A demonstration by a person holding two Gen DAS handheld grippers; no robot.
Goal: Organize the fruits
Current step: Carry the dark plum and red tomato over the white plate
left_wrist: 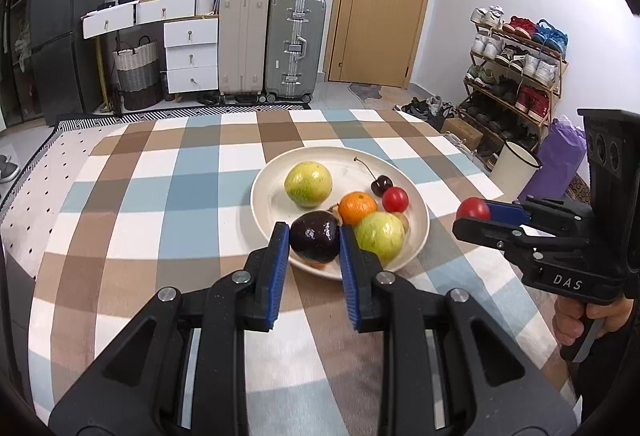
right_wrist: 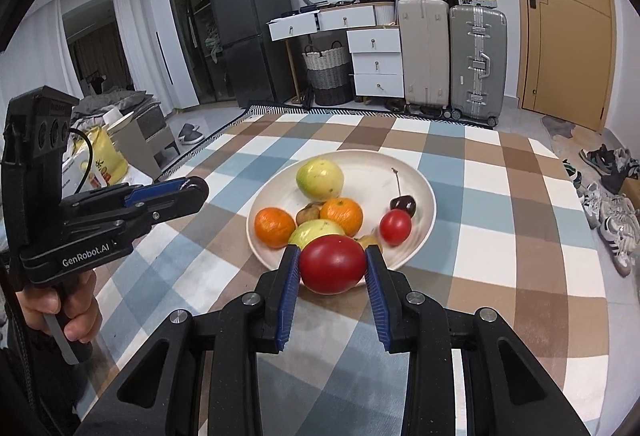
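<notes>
My left gripper point(left_wrist: 313, 232) is shut on a dark purple fruit point(left_wrist: 316, 242), held just above the near rim of a cream plate point(left_wrist: 348, 163). On the plate lie a green fruit point(left_wrist: 308, 183), an orange point(left_wrist: 357, 207), a cherry point(left_wrist: 382, 184), a small red tomato point(left_wrist: 395, 198) and a second green fruit point(left_wrist: 380, 236). My right gripper point(right_wrist: 332, 256) is shut on a large red tomato point(right_wrist: 333, 270) over the plate's point(right_wrist: 420, 179) near edge. The right wrist view shows a second orange point(right_wrist: 275, 228). Each gripper appears from the side in the other's view: right gripper point(left_wrist: 474, 219), left gripper point(right_wrist: 196, 191).
A checked cloth point(left_wrist: 180, 195) covers the table. Off its right side stand a white bucket point(left_wrist: 514, 167), a purple bag point(left_wrist: 560, 159) and a shoe rack point(left_wrist: 516, 75). Suitcases point(left_wrist: 296, 47) and drawers point(left_wrist: 192, 55) line the far wall. Shoes point(right_wrist: 612, 195) lie on the floor.
</notes>
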